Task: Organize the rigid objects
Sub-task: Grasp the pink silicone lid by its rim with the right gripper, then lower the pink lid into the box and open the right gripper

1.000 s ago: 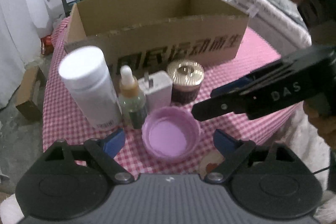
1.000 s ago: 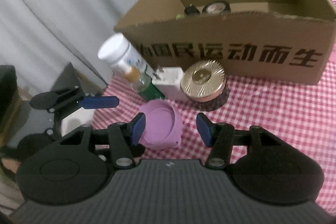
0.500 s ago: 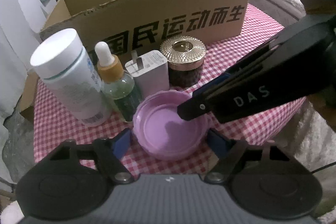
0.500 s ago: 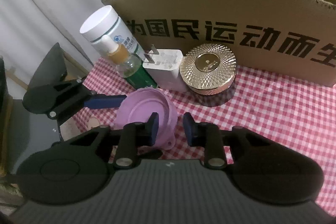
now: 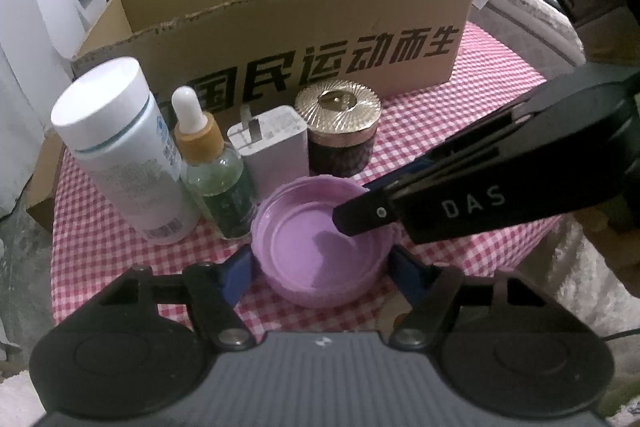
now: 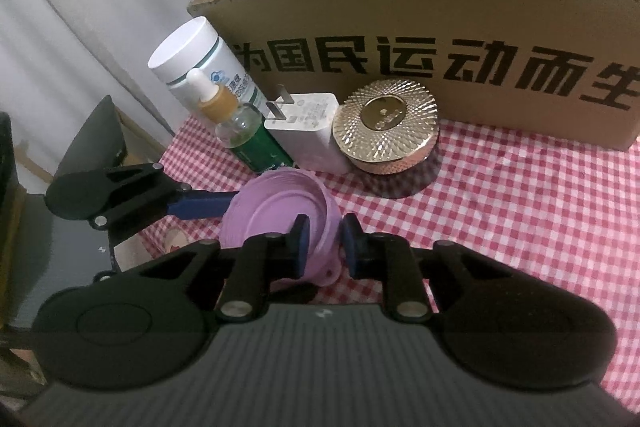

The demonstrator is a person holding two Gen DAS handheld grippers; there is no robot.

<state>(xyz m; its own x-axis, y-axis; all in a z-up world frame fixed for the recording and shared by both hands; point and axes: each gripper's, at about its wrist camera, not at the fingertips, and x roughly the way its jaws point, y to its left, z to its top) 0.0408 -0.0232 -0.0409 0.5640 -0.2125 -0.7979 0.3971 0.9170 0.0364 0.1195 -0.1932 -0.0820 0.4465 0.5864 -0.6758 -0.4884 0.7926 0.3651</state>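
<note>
The left hand-held gripper [image 5: 320,267] has just been closing; its pads flank the purple lid [image 5: 320,239] on the table [image 5: 460,131]. The right hand-held gripper [image 6: 323,239] pinches the lid's rim. Cardboard box [image 5: 280,39] behind: contents unseen.

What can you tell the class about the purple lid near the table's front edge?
The purple lid is round, shallow, plastic-looking, lying open side up on the checked cloth before the dropper bottle and charger. The right tongs pinch its rim wall, one finger inside. The left tongs, which have just been closing, straddle it, pads at its sides.
</note>
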